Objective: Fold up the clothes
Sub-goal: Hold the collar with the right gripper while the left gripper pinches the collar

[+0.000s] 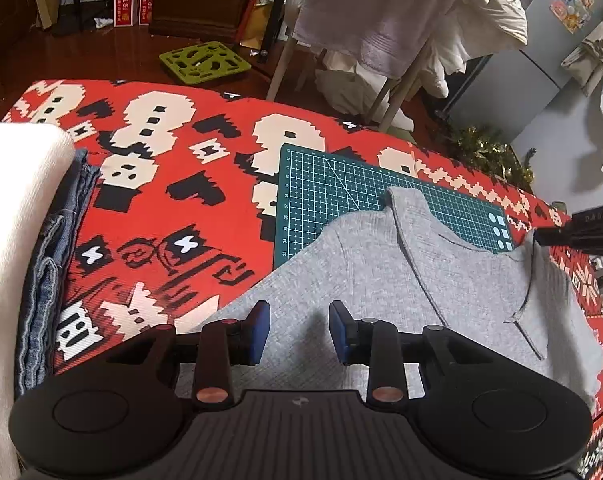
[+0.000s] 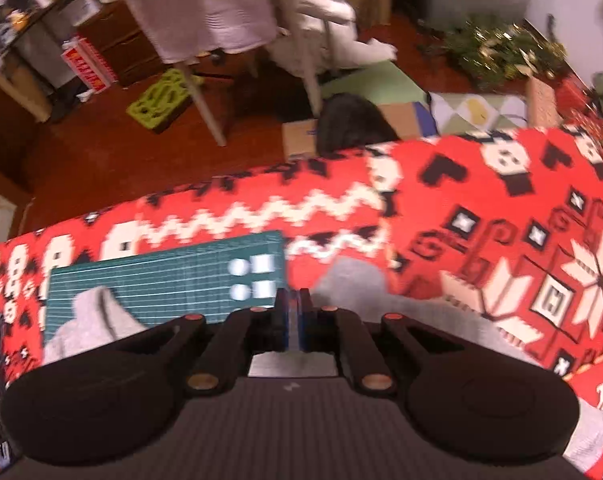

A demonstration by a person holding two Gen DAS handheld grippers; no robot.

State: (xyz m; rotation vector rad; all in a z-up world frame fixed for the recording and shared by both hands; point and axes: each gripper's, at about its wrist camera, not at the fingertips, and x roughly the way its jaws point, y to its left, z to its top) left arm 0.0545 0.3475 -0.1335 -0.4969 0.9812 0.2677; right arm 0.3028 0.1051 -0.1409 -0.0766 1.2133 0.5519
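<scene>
Handling one grey ribbed knit sweater [image 1: 381, 280]: soft, light and limp, likely to sag, so take it at hem or shoulder edges. It lies over the near right of the red patterned desk [image 1: 173, 208], collar on one green cutting mat [image 1: 341, 184]. Left tool [image 1: 299, 330] gapes, empty, above it. Right tool [image 2: 292, 316] is clamped together; whether it pinches cloth, cannot tell. One folded stack [image 1: 41, 248] sits at the left edge.
</scene>
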